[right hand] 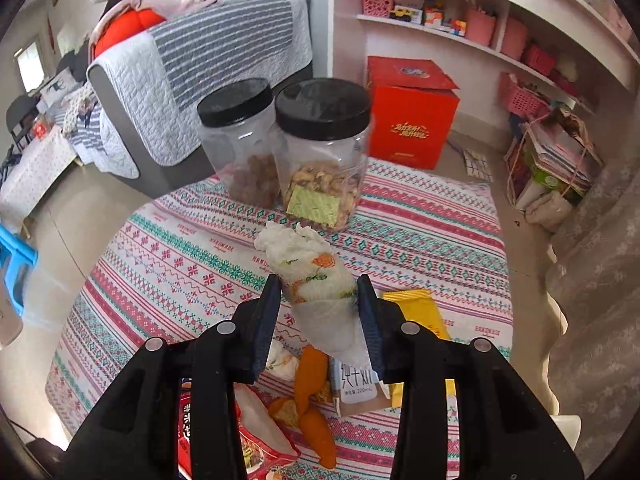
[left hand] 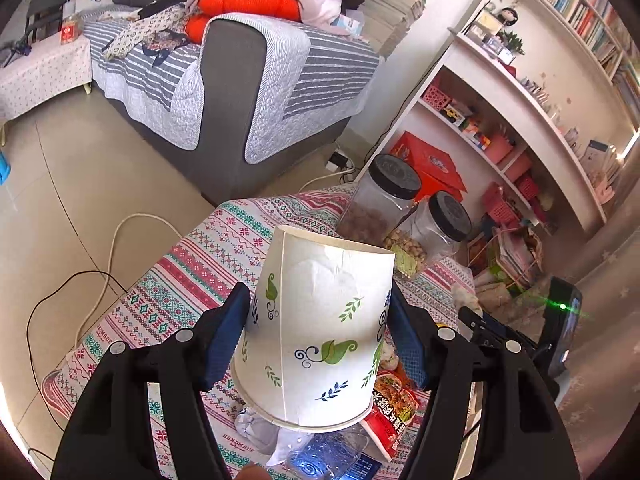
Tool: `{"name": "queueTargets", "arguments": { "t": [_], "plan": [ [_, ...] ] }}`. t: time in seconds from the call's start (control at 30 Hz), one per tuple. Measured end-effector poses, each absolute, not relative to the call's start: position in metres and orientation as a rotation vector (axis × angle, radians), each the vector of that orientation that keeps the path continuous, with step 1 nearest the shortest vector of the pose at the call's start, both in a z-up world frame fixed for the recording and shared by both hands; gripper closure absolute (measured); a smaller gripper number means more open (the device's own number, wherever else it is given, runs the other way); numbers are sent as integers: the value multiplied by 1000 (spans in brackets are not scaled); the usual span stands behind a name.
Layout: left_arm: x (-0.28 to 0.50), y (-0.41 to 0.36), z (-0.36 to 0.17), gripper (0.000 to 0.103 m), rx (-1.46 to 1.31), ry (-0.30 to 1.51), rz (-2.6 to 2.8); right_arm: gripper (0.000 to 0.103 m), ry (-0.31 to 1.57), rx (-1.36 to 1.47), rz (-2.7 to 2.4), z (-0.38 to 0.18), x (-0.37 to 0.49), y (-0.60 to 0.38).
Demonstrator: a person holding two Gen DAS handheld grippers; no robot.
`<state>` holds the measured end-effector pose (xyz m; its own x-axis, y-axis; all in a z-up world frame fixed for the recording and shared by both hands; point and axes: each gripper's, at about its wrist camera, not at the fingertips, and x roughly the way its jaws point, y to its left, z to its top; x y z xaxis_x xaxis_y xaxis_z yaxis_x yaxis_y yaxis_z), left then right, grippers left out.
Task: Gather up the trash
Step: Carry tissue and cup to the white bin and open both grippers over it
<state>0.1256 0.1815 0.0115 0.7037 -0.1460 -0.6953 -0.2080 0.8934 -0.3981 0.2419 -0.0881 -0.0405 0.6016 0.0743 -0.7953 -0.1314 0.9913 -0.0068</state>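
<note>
Trash: crumpled tissue [right hand: 316, 276] in right hand-held gripper [right hand: 320, 312]; nuts in jar [right hand: 320, 152]

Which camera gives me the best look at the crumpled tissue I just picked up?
The right wrist view. The crumpled tissue sits centred between the right gripper's fingers, its orange and green print plain, above the patterned tablecloth. In the left wrist view, the paper cup in the left gripper fills the middle and that tissue cannot be made out.

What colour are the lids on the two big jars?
Both jar lids are black, clearest in the right wrist view.
</note>
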Motion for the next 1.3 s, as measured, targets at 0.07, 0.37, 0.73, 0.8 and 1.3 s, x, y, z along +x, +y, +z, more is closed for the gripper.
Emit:
{"name": "queueTargets", "arguments": {
  "t": [0.07,0.37,0.73,0.8,1.3],
  "plan": [
    [123,177,15,37,-479,782,29,66,872,-41,70,-28,229,-102],
    [117,148,21,37,-432,758,-2,65,762,79,-162,-4,159,-191],
    [116,98,17,36,-334,766,-51,64,776,240,-556,-39,68,-299],
    [114,86,13,36,-305,772,-59,63,813,266,-600,-50,59,-310],
    [92,-89,-27,36,-208,871,-328,7,750,382,-780,-41,-7,-373]
  ]
}}
